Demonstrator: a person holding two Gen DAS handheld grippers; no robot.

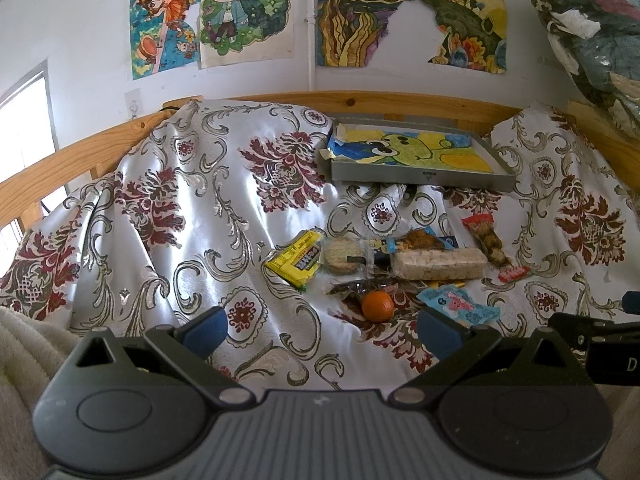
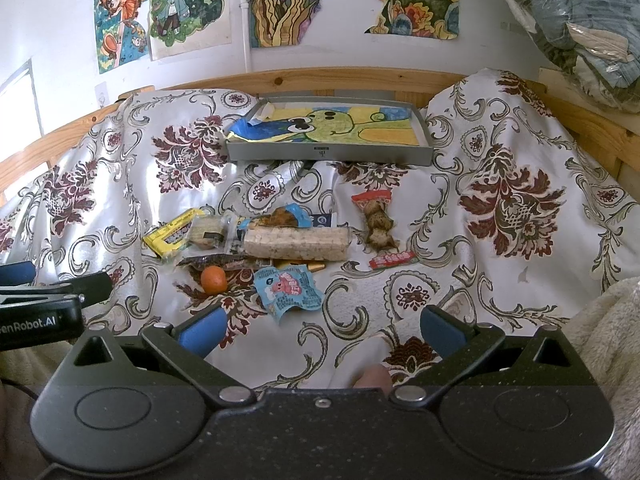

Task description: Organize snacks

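so, slippery cloth and a crowded heap are the main risks

the bedspread (image 2: pixel 500 184) is the largest worry: shiny, rumpled cloth draped over humps, so anything nudged may slide, and a low finger could snag a fold and drag the whole heap. the grey tray (image 2: pixel 328 154) sits at the far side against the wooden rail, beyond the snacks and well apart from both tools; if it is the target, it rests on uneven cloth and may tip when loaded at one edge.

the snacks lie in a tight cluster between the tools and the tray. the long rice cake bar (image 2: pixel 295 243) overlaps other packets, so pulling it could scatter its neighbours. the blue packet (image 2: pixel 288 286) lies flat and nearest, and its thin film may slip from a pinch or bring cloth up with it. the yellow packet (image 1: pixel 295 259) lies at the left end, touching the round cracker beside it. the orange (image 1: pixel 377 306) is smallest and round; a glancing touch would likely send it rolling down a fold.

the left gripper (image 1: pixel 320 326) and right gripper (image 2: pixel 322 326) both hover short of the heap, fingers spread wide and holding nothing.
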